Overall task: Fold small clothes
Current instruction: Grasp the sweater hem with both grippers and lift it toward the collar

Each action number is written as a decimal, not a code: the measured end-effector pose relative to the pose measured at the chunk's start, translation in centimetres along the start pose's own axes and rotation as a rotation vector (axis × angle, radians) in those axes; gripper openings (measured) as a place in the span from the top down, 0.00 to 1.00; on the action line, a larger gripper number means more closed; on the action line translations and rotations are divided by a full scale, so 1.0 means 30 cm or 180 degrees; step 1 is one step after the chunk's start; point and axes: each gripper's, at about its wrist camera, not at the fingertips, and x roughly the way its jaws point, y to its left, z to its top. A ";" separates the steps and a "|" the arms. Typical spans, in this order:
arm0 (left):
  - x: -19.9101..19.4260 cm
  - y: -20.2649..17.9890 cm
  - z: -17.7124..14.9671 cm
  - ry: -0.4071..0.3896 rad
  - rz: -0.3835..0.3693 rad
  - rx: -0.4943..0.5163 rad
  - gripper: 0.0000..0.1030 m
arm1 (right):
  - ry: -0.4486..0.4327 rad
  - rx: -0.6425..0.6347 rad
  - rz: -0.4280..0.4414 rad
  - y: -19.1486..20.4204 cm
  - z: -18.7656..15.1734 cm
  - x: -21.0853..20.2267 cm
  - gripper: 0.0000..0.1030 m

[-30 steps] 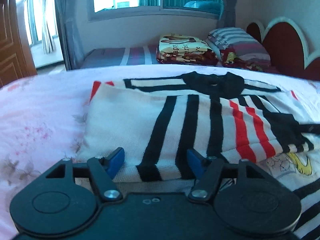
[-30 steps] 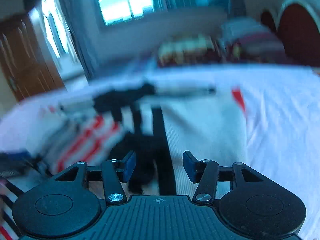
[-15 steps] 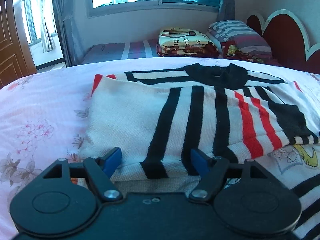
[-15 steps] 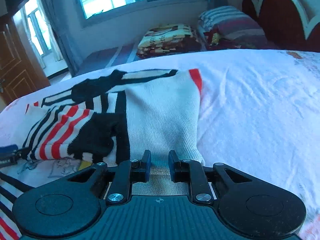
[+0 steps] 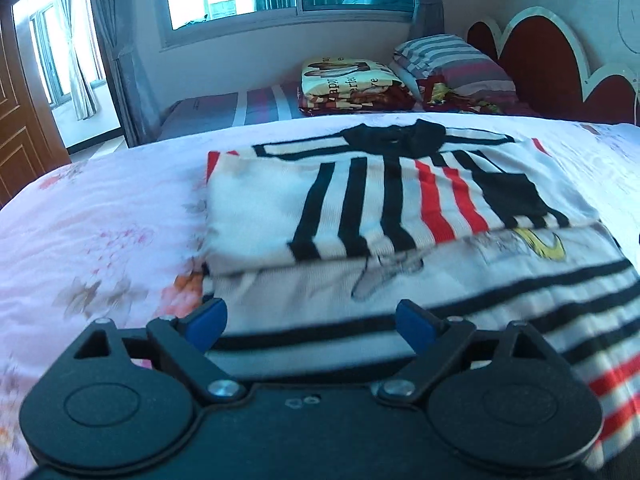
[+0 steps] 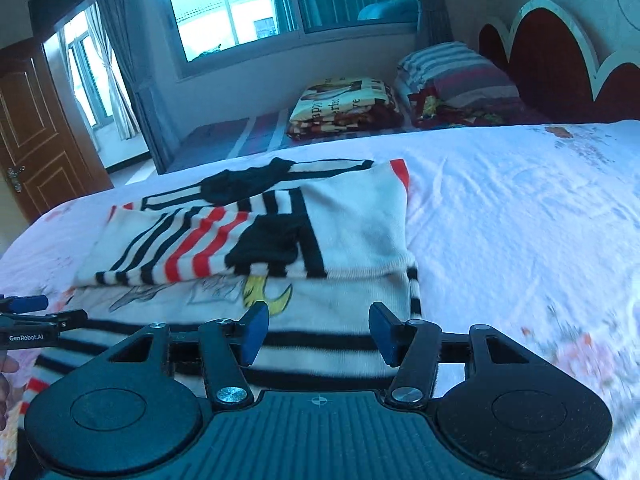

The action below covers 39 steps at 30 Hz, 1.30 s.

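A small white knit sweater with black and red stripes lies flat on the bed, both sleeves folded in across its chest; it also shows in the right wrist view. A cartoon print shows below the sleeves. My left gripper is open and empty, just above the sweater's lower left hem. My right gripper is open and empty over the lower right hem. The left gripper's tip shows at the left edge of the right wrist view.
The bed has a pale pink floral sheet. Behind it lie a folded printed blanket, striped pillows and a red headboard. A wooden door stands at the left.
Both grippers have pulled back toward the hem. The right gripper, shut on the folded sleeve half a second ago, has let go and opened. The sleeves now lie folded on the chest.
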 end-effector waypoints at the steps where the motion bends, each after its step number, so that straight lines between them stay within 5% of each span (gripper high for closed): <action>1: -0.015 0.002 -0.013 0.0002 -0.0012 0.0003 0.12 | 0.0007 -0.0001 0.0007 0.004 -0.013 -0.022 0.46; 11: -0.207 0.122 -0.230 0.0080 -0.0035 -0.0096 0.18 | 0.0331 0.0222 -0.0021 -0.068 -0.234 -0.218 0.46; 18: -0.299 0.219 -0.396 0.0435 -0.0829 -0.0769 0.50 | 0.0531 0.0941 0.0207 -0.176 -0.403 -0.333 0.47; 24: -0.302 0.245 -0.496 0.0617 -0.1469 -0.1439 0.50 | 0.0614 0.1254 0.0491 -0.192 -0.479 -0.381 0.47; 31: -0.238 0.274 -0.528 0.0547 -0.1842 -0.1969 0.55 | 0.0565 0.1404 0.0687 -0.173 -0.492 -0.356 0.47; 36: -0.180 0.284 -0.498 0.0557 -0.1884 -0.2135 0.67 | 0.0550 0.1587 0.0695 -0.197 -0.459 -0.307 0.55; 39: -0.194 0.275 -0.499 0.0567 -0.1905 -0.2018 0.70 | 0.0636 0.1489 0.0719 -0.192 -0.454 -0.305 0.74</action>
